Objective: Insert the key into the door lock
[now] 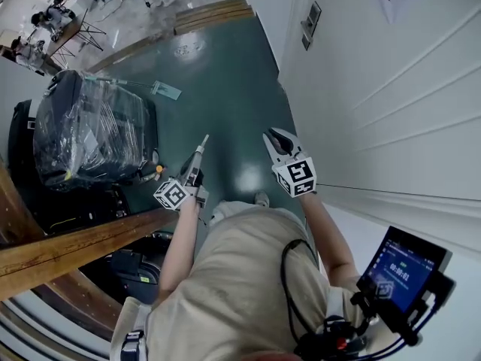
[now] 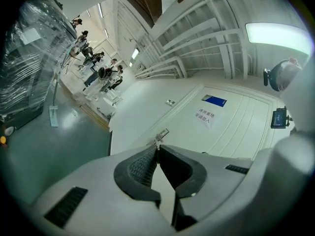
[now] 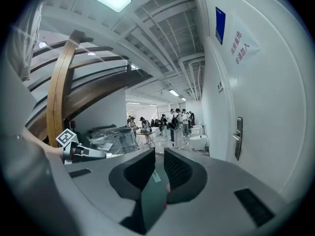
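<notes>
Clenched, my left gripper pinches the small silver metal key, well apart from the grey lock plate; my right gripper gapes, empty. Light, stiff, slippery, I judge: grip its bow.

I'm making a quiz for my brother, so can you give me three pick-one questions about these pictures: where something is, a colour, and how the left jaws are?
1. Where is the lock plate? A on the white door; B on a table; C on the ceiling.
2. What colour is the floor? A red; B teal green; C yellow.
3. How are the left gripper's jaws? A wide apart; B around a cup; C shut together.
Answers: 1 A, it sits on the door near its edge. 2 B, the shiny floor looks teal. 3 C, they touch at the tips.
</notes>
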### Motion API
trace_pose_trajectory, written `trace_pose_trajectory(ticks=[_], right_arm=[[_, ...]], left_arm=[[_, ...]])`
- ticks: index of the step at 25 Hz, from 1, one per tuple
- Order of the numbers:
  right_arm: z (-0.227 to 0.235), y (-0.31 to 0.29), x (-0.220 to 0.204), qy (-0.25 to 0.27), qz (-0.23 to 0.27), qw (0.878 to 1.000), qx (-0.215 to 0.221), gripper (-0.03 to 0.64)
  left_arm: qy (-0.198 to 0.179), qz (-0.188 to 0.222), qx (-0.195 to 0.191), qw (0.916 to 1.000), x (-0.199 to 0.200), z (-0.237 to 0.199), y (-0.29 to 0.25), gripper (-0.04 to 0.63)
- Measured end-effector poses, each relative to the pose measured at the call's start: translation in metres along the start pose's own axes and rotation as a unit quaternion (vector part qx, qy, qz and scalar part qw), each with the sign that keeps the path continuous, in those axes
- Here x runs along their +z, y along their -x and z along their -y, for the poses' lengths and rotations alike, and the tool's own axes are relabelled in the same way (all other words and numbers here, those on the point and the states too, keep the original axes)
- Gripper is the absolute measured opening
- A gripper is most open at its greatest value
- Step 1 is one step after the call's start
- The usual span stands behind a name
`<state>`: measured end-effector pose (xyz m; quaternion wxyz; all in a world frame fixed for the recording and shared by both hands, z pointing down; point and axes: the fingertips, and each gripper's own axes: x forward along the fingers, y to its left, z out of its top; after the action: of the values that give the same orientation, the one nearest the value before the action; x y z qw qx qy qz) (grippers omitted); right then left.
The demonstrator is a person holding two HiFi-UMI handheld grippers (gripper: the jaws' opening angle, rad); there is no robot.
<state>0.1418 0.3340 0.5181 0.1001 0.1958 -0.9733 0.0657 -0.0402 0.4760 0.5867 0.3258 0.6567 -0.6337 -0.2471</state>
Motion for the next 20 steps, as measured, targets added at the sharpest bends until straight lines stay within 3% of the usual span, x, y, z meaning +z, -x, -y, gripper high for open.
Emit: trace_pose_trajectory(ticks=[8, 20], right_arm=[[0.031, 0.001, -0.002, -0.006, -0.003, 1.000, -0.023, 0.061], [0.026, -0.073, 0.038, -0.002, 0.017, 1.000, -0.023, 0.061]], left_arm=[[0.021, 0.014, -0.009, 0.9997, 0.004, -0.001, -0.012, 0.034], [0.003, 0.010, -0.036, 0.9993, 0.076, -0.034, -0.051, 0.034]])
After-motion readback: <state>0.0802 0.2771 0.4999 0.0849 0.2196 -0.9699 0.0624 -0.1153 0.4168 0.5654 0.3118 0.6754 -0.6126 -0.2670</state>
